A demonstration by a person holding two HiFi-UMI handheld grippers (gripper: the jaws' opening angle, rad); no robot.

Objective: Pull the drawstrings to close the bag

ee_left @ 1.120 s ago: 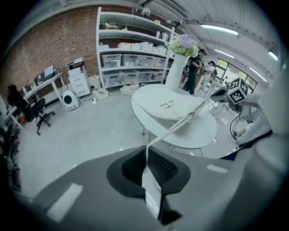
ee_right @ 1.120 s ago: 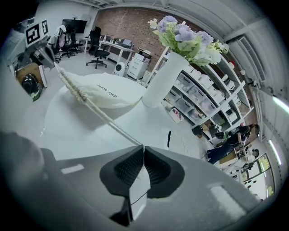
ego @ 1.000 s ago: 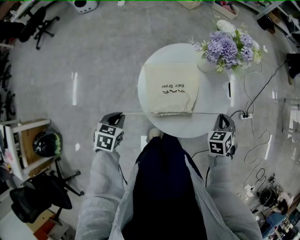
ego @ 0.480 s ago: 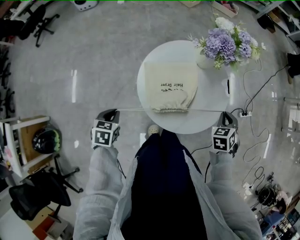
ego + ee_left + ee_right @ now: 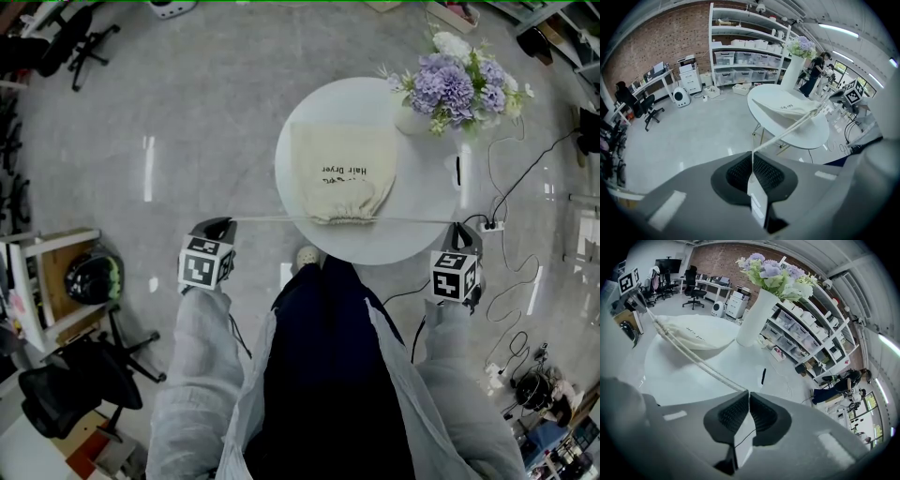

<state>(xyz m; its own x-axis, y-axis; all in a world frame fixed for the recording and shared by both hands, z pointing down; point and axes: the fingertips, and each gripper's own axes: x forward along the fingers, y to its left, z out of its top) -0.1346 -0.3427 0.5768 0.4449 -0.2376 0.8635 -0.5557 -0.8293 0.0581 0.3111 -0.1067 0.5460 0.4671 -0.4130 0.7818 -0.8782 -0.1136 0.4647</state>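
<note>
A: Well, head view first: where's the bag (image 5: pixel 342 173)?
B: Flat on the round table (image 5: pixel 422 202), its mouth gathered at the near edge and its contents hidden. A vase (image 5: pixel 410 124) of purple flowers (image 5: pixel 455 82) stands beside it.
A: Left gripper view?
B: The left gripper (image 5: pixel 752 161) is pinched on a taut drawstring (image 5: pixel 787 131).
A: Right gripper view?
B: The right gripper (image 5: pixel 748 399) pinches the other drawstring (image 5: pixel 693 357), also taut.
</note>
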